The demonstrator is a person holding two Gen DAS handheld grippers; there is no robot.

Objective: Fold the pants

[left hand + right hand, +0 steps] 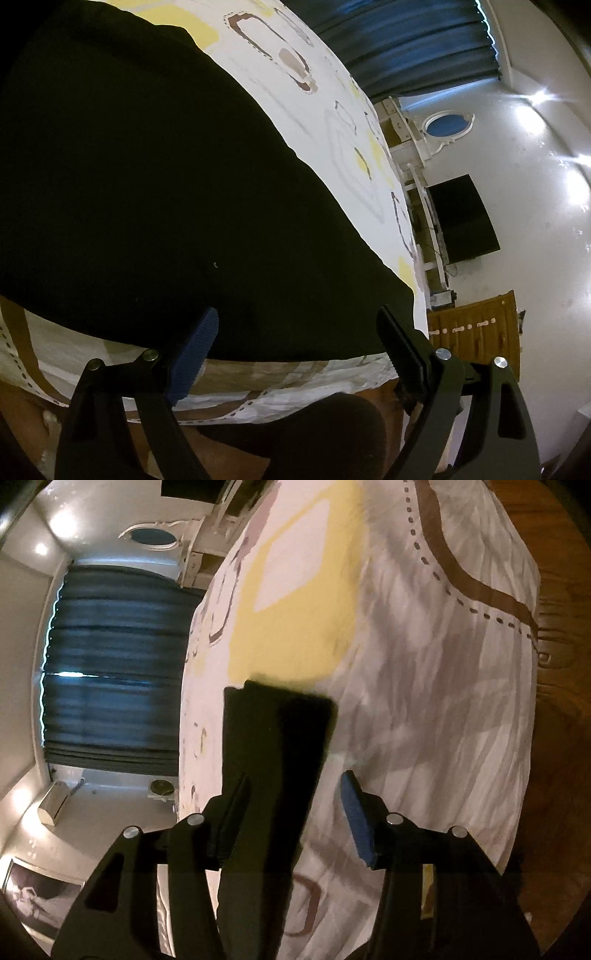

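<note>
Black pants (147,177) lie spread on a white patterned bedsheet (332,122) and fill most of the left wrist view. My left gripper (297,332) is open, its fingertips over the near edge of the pants, holding nothing. In the right wrist view a narrow black pant leg (277,738) runs away from the camera across the sheet (424,701). My right gripper (295,794) is open, its jaws set either side of that leg, the left finger at its edge.
The sheet hangs over the bed's near edge above a wooden floor (561,664). Dark blue curtains (114,664), a black wall screen (465,218), a white shelf unit (413,155) and a wooden dresser (476,332) stand beyond the bed.
</note>
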